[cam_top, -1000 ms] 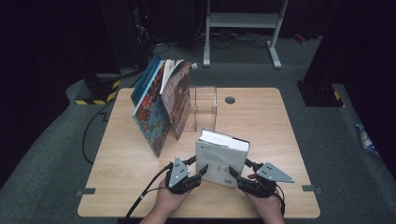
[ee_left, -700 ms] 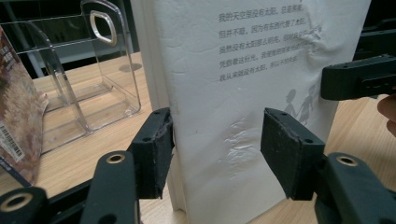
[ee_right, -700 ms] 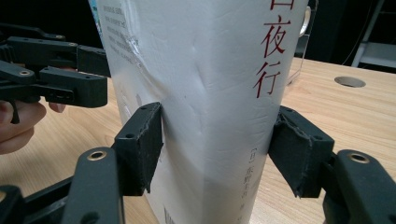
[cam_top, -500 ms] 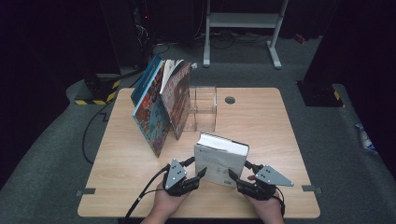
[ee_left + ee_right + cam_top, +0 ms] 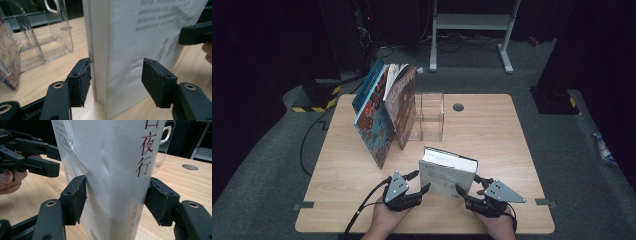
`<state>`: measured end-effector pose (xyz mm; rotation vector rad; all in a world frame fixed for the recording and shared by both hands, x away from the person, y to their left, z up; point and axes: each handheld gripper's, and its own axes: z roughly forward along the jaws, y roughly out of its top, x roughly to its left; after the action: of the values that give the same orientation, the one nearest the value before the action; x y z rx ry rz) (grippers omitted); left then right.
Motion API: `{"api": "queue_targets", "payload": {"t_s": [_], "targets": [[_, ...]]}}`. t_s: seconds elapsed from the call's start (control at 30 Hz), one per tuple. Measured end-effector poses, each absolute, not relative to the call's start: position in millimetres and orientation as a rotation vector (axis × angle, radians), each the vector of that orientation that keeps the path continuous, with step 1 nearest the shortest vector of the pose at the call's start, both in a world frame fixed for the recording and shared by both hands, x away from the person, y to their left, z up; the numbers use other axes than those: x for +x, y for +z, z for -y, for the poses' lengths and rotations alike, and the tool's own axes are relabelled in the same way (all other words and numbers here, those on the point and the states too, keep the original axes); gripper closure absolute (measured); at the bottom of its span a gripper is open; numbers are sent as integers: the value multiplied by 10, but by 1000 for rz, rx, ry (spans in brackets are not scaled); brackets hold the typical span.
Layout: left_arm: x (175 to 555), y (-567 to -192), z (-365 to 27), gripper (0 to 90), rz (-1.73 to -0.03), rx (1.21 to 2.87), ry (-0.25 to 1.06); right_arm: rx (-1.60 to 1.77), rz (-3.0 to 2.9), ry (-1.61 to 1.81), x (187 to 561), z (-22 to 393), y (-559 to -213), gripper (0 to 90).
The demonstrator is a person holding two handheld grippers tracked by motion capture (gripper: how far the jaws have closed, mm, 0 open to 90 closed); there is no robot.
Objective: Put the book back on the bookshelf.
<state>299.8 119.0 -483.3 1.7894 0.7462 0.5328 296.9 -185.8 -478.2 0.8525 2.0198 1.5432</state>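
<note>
White-covered and thick, a book [image 5: 448, 172] stands upright on its lower edge on a light wooden table [image 5: 492, 130], toward the near edge, at about six o'clock from the table's middle in the high view. A person's two hands come in from the bottom edge, each holding a black two-jaw gripper, one on either side of the book.

The left gripper [image 5: 422, 189] sits at about eight o'clock from the book. In the left gripper view its jaws have just been opening: the book's fore-edge corner stands between them, one pad lies at or just beside the page block, and the other pad stands clear of the cover with a visible gap. It has no firm hold.

The right gripper [image 5: 467, 191] sits at about four o'clock from the book. In the right gripper view its two pads [image 5: 75, 198] press on both sides of the book at the spine end, where red characters run down the spine. The jaws are spread wide, about as wide as the book is thick, and clamped on it.

At about eleven o'clock from the book, several large picture books [image 5: 384, 112] lean together. Just beside them, at about twelve o'clock from the white book, stands a clear plastic holder [image 5: 431, 116]. A small round grommet [image 5: 458, 107] sits in the tabletop farther back, at about one o'clock.
</note>
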Motion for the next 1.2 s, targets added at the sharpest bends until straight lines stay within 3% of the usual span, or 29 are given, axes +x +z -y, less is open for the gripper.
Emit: {"api": "queue_targets", "payload": {"t_s": [0.23,0.6,0.87,0.93,1.03,1.2], "targets": [[3037,-4908,-1442,386,-796,1795,477,855,-2019,1542,2964,1853,-4781,358],[3101,-5044,-1787,287,-926,1867,536,854,-2021,1542,2961,1854,-4779,356],[3141,-5198,-2166,223,-1081,1953,648,857,-2025,1547,2966,1857,-4777,353],[3151,-5216,-2238,214,-1139,1924,623,857,-2030,1552,2971,1858,-4775,350],[3133,-5188,-2263,210,-1149,1971,732,855,-2038,1562,2990,1855,-4767,333],[3155,-5232,-2365,185,-1230,1952,665,842,-2058,1581,3051,1822,-4725,302]]}}
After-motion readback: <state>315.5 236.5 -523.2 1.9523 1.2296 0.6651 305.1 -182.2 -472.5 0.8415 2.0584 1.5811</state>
